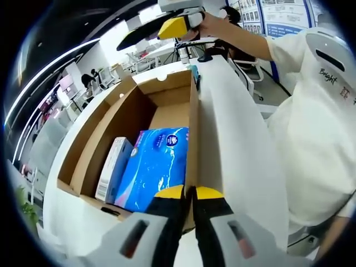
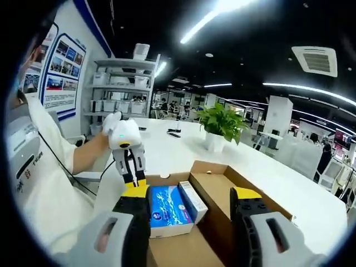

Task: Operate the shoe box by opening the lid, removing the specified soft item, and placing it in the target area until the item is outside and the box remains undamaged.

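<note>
The shoe box (image 1: 105, 119) stands open on a white table, brown inside and white outside. In it lie a blue soft tissue pack (image 1: 156, 167) and a narrow white carton (image 1: 114, 167) to its left. My left gripper (image 1: 189, 192) is shut on the top edge of the box's right wall (image 1: 193, 128). In the right gripper view the tissue pack (image 2: 168, 208) and the carton (image 2: 193, 201) lie in the box (image 2: 245, 186), and the left gripper (image 2: 135, 186) pinches its near-left edge. My right gripper (image 2: 192, 208) hangs open above the box's contents, holding nothing.
A person in a white shirt (image 1: 317, 128) stands close to the table's side. A potted plant (image 2: 223, 125) stands farther back on the white table (image 2: 178, 147), with small dark items (image 2: 174, 133) near it. Shelves (image 2: 119, 83) line the wall behind.
</note>
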Motion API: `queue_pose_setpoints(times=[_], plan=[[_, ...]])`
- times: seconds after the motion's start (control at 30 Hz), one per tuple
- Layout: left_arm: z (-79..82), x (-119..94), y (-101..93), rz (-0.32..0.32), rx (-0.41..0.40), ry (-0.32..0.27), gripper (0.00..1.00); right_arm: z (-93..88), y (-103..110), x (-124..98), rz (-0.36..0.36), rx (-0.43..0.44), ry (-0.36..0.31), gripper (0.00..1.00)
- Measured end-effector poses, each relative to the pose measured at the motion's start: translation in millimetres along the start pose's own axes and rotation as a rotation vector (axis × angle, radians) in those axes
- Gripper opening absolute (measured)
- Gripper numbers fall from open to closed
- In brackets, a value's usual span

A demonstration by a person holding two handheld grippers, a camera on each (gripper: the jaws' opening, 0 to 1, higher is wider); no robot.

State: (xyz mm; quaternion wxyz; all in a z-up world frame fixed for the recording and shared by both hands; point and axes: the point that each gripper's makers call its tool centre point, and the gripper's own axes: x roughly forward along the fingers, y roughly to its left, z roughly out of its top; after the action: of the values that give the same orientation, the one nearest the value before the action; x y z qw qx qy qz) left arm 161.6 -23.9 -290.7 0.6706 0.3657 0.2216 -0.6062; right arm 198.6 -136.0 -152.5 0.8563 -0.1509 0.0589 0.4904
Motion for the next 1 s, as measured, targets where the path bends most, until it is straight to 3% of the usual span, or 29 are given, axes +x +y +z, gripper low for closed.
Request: queue_pose_setpoints(times=[0.33, 0.5, 0.6, 0.7, 0.87, 1.0], plan=[[0.2, 0, -0.2, -0.001, 0.002, -0.006, 0.05, -10.3, 6, 32, 0.048, -0.092, 0.063, 0.4], [0.2, 0, 0.2, -0.004, -0.001, -0.006, 0.05, -19.2, 10, 44, 0.098, -0.117, 0.139, 0.41], [0.2, 0, 0.3, -0.001, 0.002, -0.008, 0.05, -20.9, 9, 49, 0.118, -0.09, 0.155, 0.41], [0.1, 0, 0.2, 0.0, 0.006, -0.007, 0.04, -29.5, 12, 54, 0.148, -0.13, 0.193, 0.4], [0.0, 0, 0.3, -0.001, 0.004, -0.006, 0.04, -40.2, 19, 66, 0.2, -0.149, 0.231, 0.41], [0.1, 0, 0.4, 0.001, 0.006, -0.007, 0.04, -40.3, 25, 70, 0.22, -0.137, 0.225, 0.42]])
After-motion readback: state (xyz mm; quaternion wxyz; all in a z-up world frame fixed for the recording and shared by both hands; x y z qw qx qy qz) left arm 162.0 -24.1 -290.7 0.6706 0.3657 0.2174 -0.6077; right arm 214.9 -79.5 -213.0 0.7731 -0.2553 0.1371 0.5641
